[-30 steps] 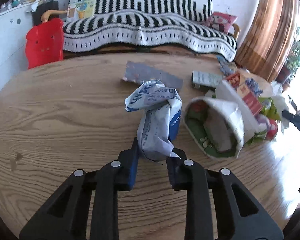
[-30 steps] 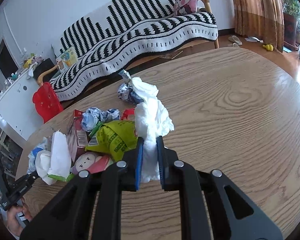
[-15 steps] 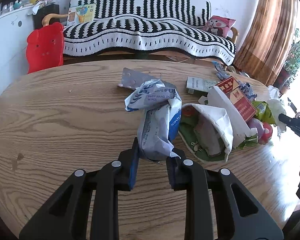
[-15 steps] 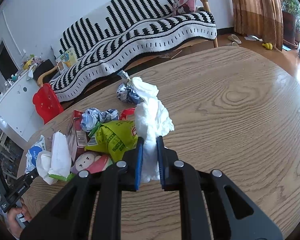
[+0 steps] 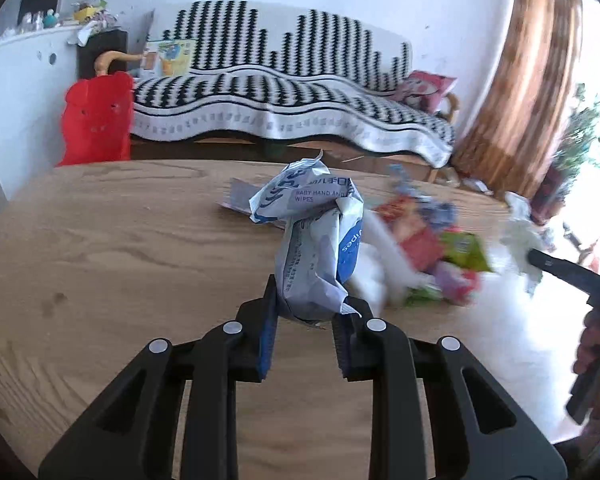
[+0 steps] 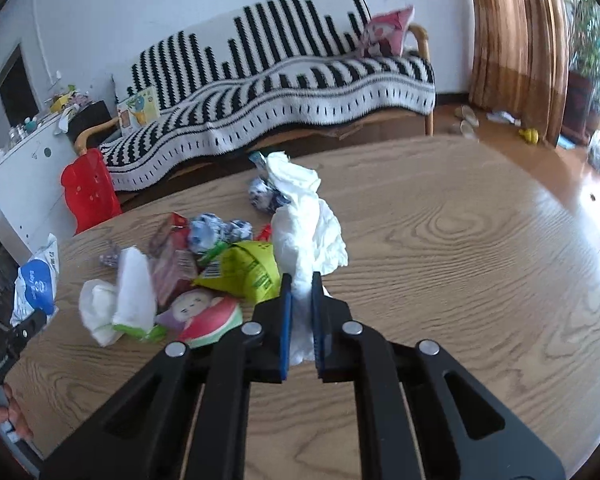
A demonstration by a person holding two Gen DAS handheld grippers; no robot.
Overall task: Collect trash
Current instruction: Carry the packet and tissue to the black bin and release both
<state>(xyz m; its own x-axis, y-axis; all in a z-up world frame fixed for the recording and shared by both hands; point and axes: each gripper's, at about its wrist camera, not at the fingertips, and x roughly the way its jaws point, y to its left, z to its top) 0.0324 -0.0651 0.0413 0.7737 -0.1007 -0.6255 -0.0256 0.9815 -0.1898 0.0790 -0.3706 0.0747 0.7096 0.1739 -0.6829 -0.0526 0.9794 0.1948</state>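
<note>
Your left gripper [image 5: 305, 312] is clamped on a crumpled wipes packet [image 5: 316, 248], jaws only narrowly apart with the blue-and-white wrapper squeezed between the pads; the packet sticks up above the wooden table [image 5: 120, 248], clear of it. Your right gripper [image 6: 301, 312] has just been closing and is now nearly closed on a white tissue wad [image 6: 306, 224] pinched between its blue pads, the wad standing up over the tabletop. The rest of the trash sits in a loose pile on the table [image 6: 460, 260], left of the tissue in the right wrist view: a green-yellow snack bag [image 6: 240, 272], a red carton [image 6: 172, 260], a white folded wrapper [image 6: 134, 284], a pink cartoon-face packet [image 6: 208, 312], crumpled blue-white balls [image 6: 216, 230]. One more crumpled ball [image 6: 262, 196] lies apart, behind the tissue. No bin or bag for the trash shows in either view. In the left wrist view the pile [image 5: 432, 248] is blurred, just right of the packet. A flat grey card [image 5: 238, 196] lies behind the packet. A striped sofa [image 5: 280, 92] and a red stool [image 5: 96, 120] are beyond the table
</note>
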